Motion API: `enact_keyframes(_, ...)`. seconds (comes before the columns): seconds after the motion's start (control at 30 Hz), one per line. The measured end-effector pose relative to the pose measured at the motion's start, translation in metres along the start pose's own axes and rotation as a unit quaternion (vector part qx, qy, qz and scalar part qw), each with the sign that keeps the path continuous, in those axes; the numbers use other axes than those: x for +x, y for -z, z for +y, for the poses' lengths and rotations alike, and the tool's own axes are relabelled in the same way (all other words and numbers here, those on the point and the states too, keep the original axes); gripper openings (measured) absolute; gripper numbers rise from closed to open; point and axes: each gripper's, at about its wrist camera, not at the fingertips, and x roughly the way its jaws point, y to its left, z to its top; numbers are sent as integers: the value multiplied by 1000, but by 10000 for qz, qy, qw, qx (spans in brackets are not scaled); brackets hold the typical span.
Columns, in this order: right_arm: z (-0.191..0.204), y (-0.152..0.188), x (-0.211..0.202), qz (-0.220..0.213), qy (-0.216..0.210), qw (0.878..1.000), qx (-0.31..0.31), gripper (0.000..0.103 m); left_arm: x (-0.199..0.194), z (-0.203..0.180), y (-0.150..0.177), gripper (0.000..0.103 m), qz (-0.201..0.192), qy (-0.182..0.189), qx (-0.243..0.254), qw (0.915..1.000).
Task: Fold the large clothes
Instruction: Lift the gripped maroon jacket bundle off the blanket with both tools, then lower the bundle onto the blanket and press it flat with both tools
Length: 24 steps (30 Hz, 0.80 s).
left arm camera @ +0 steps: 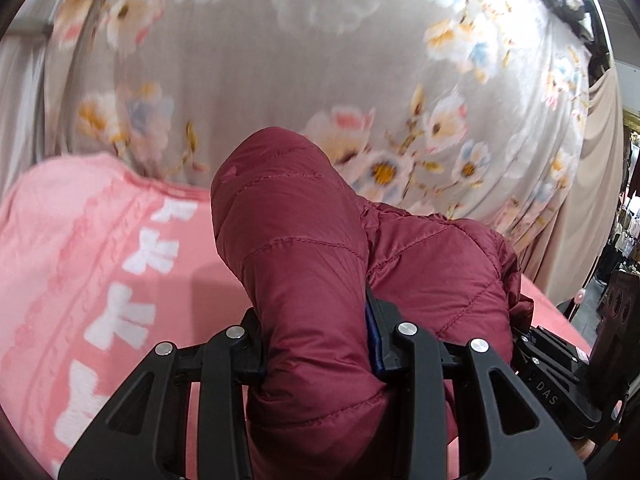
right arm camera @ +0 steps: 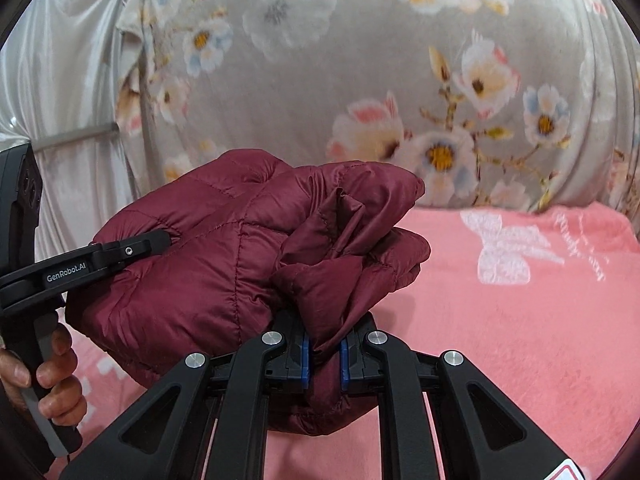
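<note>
A folded, quilted maroon puffer jacket (left arm camera: 312,248) (right arm camera: 192,256) hangs bundled above the pink blanket. My left gripper (left arm camera: 316,344) is shut on a thick padded fold of it, which fills the gap between its pads. My right gripper (right arm camera: 324,354) is shut on a thinner bunch of the jacket's fabric, squeezed between its blue pads. In the right wrist view the left gripper (right arm camera: 160,240) comes in from the left and presses into the bundle, with a person's hand (right arm camera: 48,376) on its handle. The right gripper's body (left arm camera: 560,368) shows at the lower right of the left wrist view.
A pink blanket (left arm camera: 80,260) (right arm camera: 520,320) with white bow and butterfly prints covers the surface below. A grey floral cloth (left arm camera: 300,80) (right arm camera: 360,60) hangs behind it. Pale curtain (right arm camera: 60,80) at the left, dark cluttered shelves (left arm camera: 624,240) at the far right.
</note>
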Motion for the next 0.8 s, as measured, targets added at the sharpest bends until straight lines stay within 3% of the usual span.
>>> enact_keyframes(0.17,-12,43,39,740,166,9969,211,12,42,18,46,34,554,25,-228,9982)
enact_keyframes(0.23,-17,60,50,1066,207,9936,301,13,56,25,66,38,798,-143,-350,9961)
enact_keyframes(0.3,-21,71,58,1392,188,9892,418,18,64,31,82,55,1016,-399,-454,9930)
enact_keyframes(0.33,-26,74,58,1540,146,9864,557,20,64,33,86,58,1095,-464,-519,9916)
enact_keyframes(0.47,-35,76,31,1553,241,9849,722,34,47,35,89,86,1328,-781,-677,9857)
enact_keyframes(0.6,-44,72,-25,1258,600,9881,646,34,-4,29,79,90,1258,-1153,-590,9836)
enact_keyframes(0.63,-44,67,-40,1117,698,9893,625,32,-12,27,74,90,1255,-1265,-590,9822)
enact_keyframes(0.73,-33,41,-46,1092,725,9906,404,1,-27,11,54,83,1255,-1976,-442,9712)
enact_keyframes(0.8,-22,27,-35,1089,680,9913,278,0,-20,1,42,74,1392,-2340,-439,9612)
